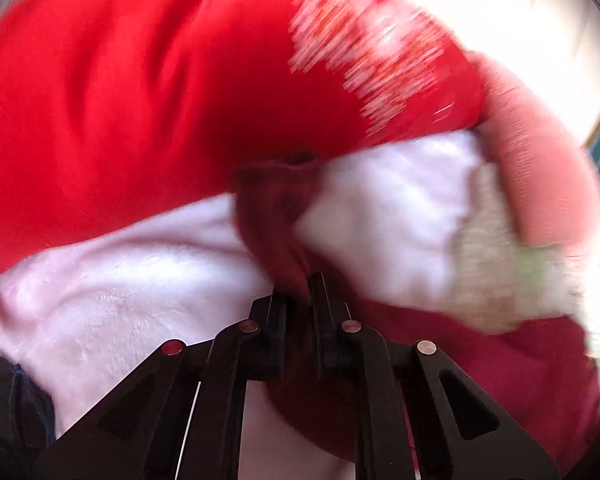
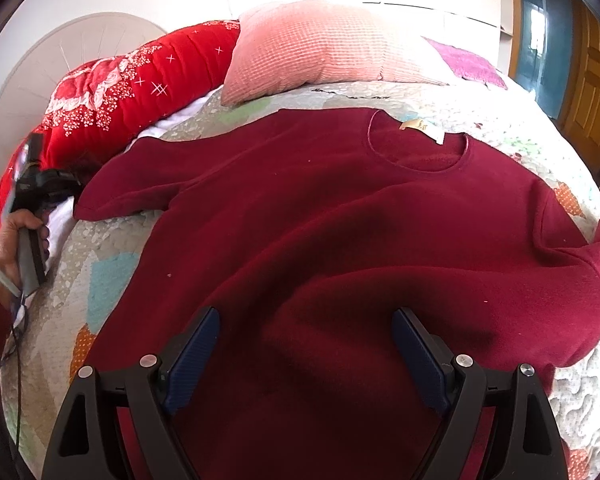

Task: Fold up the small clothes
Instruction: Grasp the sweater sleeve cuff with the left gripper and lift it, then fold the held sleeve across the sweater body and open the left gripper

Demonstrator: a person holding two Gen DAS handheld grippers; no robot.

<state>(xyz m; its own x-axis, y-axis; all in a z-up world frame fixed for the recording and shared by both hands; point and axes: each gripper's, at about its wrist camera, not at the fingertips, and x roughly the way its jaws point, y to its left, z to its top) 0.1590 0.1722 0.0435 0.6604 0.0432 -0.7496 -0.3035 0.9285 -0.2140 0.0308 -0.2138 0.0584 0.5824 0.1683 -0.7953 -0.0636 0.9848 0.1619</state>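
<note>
Though unreadable, tag [image 2: 422, 130] inside sweater [image 2: 320, 220]

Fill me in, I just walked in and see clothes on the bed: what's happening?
A person is folding a dark red sweater spread on the quilted bed, working a pair of tongs in each hand. The left tongs are shut on a bunch of its fabric, near the red blanket. The right tongs hang open above the sweater's lower part, holding nothing.

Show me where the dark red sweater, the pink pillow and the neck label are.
dark red sweater [image 2: 320, 216]: right wrist view, middle of the body.
pink pillow [image 2: 316, 48]: right wrist view, centre of its ribbed face.
neck label [image 2: 422, 130]: right wrist view, inside the collar.
</note>
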